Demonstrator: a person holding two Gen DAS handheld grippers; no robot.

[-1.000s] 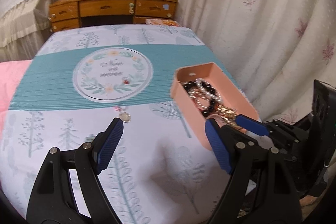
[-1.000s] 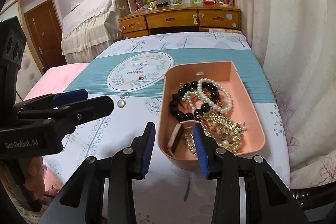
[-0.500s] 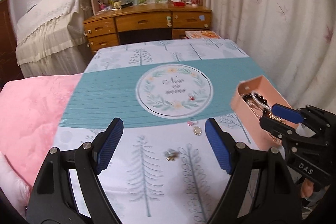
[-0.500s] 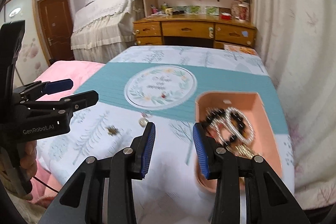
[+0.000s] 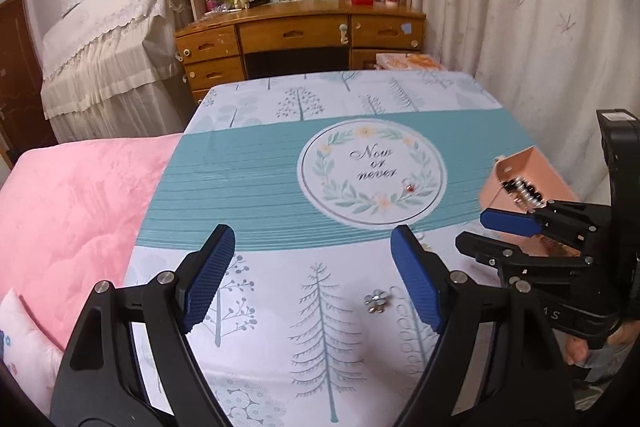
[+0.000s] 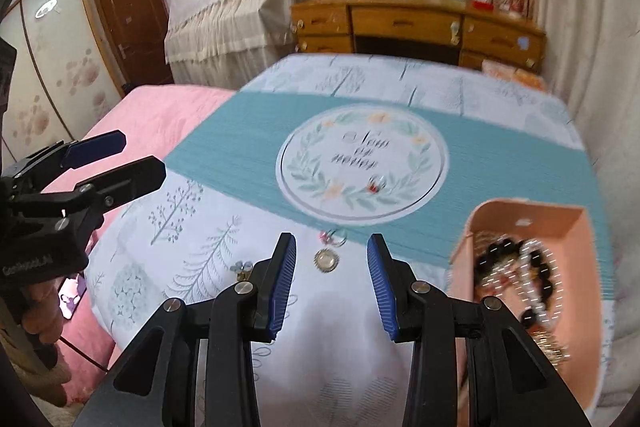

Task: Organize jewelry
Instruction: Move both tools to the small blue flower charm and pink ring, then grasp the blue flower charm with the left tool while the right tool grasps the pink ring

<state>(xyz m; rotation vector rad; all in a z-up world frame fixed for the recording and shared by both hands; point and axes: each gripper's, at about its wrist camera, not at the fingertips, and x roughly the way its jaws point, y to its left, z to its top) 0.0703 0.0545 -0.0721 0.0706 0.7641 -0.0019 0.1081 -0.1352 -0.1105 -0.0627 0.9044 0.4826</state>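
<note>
A peach-pink tray (image 6: 576, 223) holding bead bracelets and gold chains sits at the table's right side; it also shows in the left wrist view (image 5: 532, 167). Loose on the tablecloth lie a round pendant (image 6: 327, 260), a small ring (image 6: 334, 237), a flower-shaped piece (image 6: 241, 267) (image 5: 377, 300), and a red-stone ring (image 6: 375, 185) (image 5: 409, 185) on the printed circle. My right gripper (image 6: 331, 283) is open and empty, just short of the pendant. My left gripper (image 5: 312, 279) is open and empty above the near table edge, left of the flower piece.
The table has a teal and white tree-print cloth (image 5: 248, 179). A pink quilted bed (image 5: 72, 203) adjoins on the left. A wooden desk (image 5: 304, 35) with shelves stands behind, curtains (image 5: 520, 27) to the right.
Both grippers have swung left, away from the tray, toward the loose pieces on the cloth. The right gripper's jaws have opened wider. The flower piece has come into view.
</note>
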